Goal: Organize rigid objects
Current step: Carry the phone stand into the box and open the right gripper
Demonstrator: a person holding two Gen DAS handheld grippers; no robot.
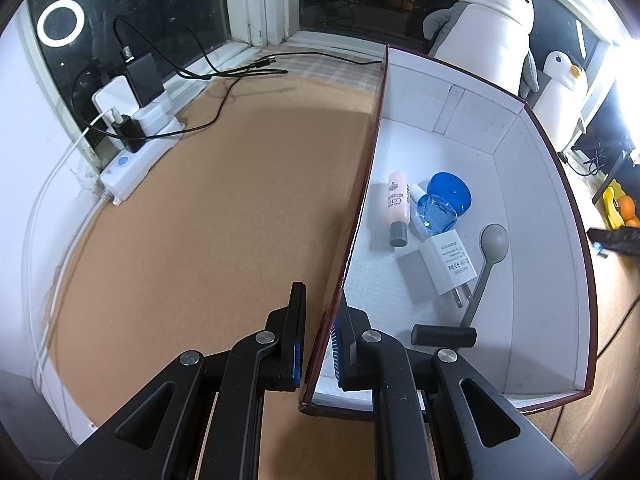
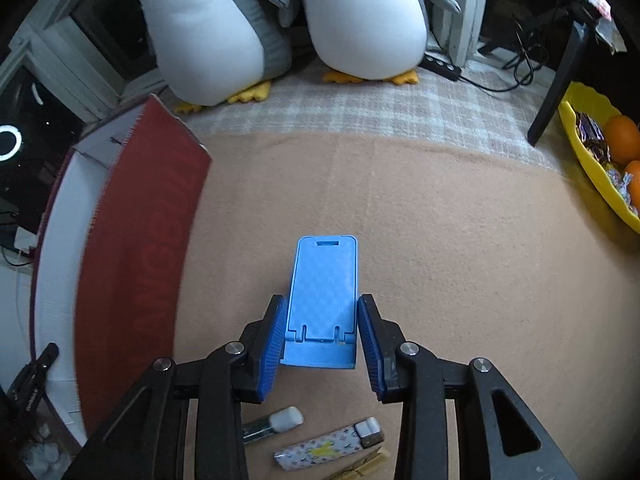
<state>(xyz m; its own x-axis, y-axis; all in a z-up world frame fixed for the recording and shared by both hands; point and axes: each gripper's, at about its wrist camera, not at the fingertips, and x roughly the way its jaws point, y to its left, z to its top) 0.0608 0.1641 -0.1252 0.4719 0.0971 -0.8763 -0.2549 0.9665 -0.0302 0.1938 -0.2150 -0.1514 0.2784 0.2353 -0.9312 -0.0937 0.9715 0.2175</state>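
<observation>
Strong white glare is blowing out the upper right edge of the left wrist view, while a ring light (image 1: pixel 60 23) is reflecting in the dark window. Fisheye distortion is bending the box (image 1: pixel 536 216) walls and darkening every corner. In the right wrist view the box's red side (image 2: pixel 136 264) is smearing with blur.

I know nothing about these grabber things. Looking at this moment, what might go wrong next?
Three things, as guesses. The right gripper holds the blue phone stand only near its bottom end, so it might pivot or slip out. The left gripper straddles the box's wall; pulling could tilt the box and send the pink bottle, the charger plug and the spoon sliding. The lighter lies just under the right gripper and could get knocked.
</observation>
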